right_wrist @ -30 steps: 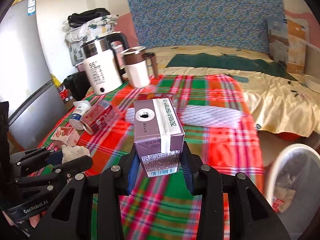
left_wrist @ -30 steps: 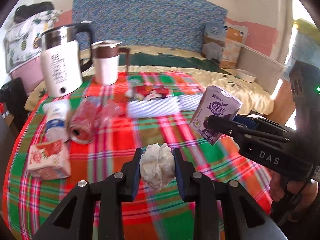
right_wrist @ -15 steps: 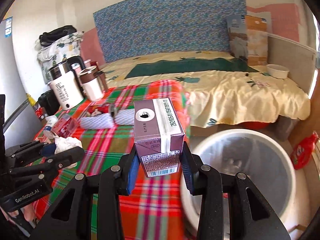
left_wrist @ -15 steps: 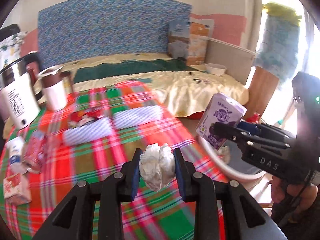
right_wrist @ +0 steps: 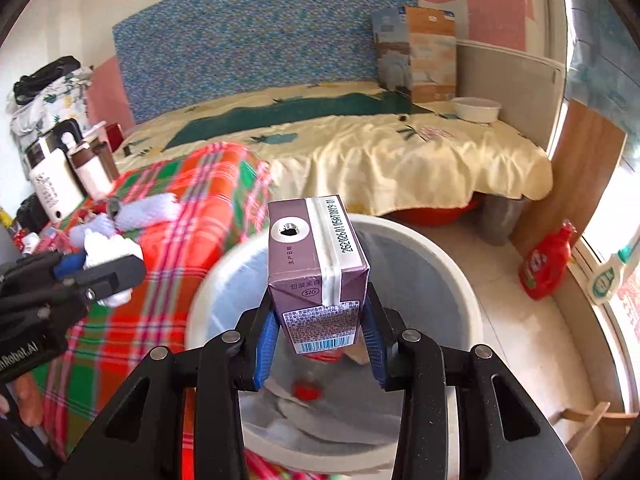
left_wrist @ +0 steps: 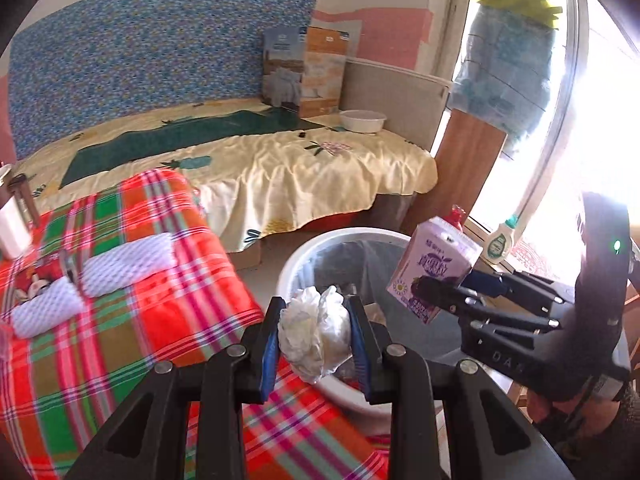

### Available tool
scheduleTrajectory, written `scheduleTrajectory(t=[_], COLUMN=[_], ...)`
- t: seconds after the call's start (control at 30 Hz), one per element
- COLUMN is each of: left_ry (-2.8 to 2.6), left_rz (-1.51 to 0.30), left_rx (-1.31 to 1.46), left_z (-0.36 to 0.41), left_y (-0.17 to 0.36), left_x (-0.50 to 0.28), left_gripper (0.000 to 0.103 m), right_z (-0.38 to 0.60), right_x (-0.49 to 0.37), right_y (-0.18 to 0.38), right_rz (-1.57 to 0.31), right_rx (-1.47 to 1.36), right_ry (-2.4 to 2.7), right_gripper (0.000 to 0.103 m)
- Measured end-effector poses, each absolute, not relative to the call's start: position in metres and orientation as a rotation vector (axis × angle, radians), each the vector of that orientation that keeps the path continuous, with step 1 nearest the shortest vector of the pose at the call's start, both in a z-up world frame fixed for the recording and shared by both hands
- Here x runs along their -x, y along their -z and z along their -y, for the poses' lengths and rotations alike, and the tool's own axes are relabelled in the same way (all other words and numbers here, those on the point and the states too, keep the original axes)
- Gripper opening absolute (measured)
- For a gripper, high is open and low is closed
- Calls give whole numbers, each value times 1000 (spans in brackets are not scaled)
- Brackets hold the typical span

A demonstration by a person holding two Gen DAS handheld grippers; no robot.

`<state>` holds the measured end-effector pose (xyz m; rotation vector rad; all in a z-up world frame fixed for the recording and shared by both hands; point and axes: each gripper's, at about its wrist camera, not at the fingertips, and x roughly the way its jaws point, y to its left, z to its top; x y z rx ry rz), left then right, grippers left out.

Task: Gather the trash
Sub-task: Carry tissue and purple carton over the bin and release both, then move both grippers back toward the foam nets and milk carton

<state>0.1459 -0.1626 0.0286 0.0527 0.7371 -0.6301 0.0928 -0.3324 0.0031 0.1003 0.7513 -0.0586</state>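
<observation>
Your left gripper (left_wrist: 316,330) is clamped on a crumpled white tissue wad (left_wrist: 314,332), held at the edge of the plaid tablecloth (left_wrist: 120,340), just beside the white trash bin (left_wrist: 304,252). Your right gripper (right_wrist: 320,330) grips a purple drink carton (right_wrist: 318,272) upright above the bin's opening.

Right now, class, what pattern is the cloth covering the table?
Red, green and orange plaid tablecloth; clearest in the left wrist view.
</observation>
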Motion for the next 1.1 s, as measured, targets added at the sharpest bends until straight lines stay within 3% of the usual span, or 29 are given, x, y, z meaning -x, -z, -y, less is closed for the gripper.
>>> scheduleTrajectory(t=[0.33, 0.37, 0.4, 0.47, 0.57, 0.63, 0.67, 1.1], left_ry=[665, 672, 682, 679, 681, 668, 668, 611], left_rz=[-788, -793, -807, -815, -814, -817, -816, -771], left_rx=[-66, -71, -76, -82, -67, -59, -50, -13], left_z=[208, 210, 213, 215, 212, 210, 207, 156], left_y=[-9, -8, -6, -5, -4, -4, -5, -23], left_x=[-166, -166, -167, -168, -168, -170, -169, -159], left_gripper=[33, 34, 37, 39, 43, 55, 56, 58], right_z=[362, 363, 365, 370, 372, 371, 370, 340], right_x=[-99, -100, -100, -100, -97, -97, -97, -91], right_y=[24, 25, 26, 27, 26, 24, 23, -2], right_rz=[-842, -844, -844, -841, -829, -825, -823, -753], right_rx=[-90, -88, -89, -110, -132, -134, -136, -142], right_ry=[145, 154, 167, 179, 181, 188, 187, 158], right_gripper=[40, 43, 53, 59, 59, 59, 59, 59])
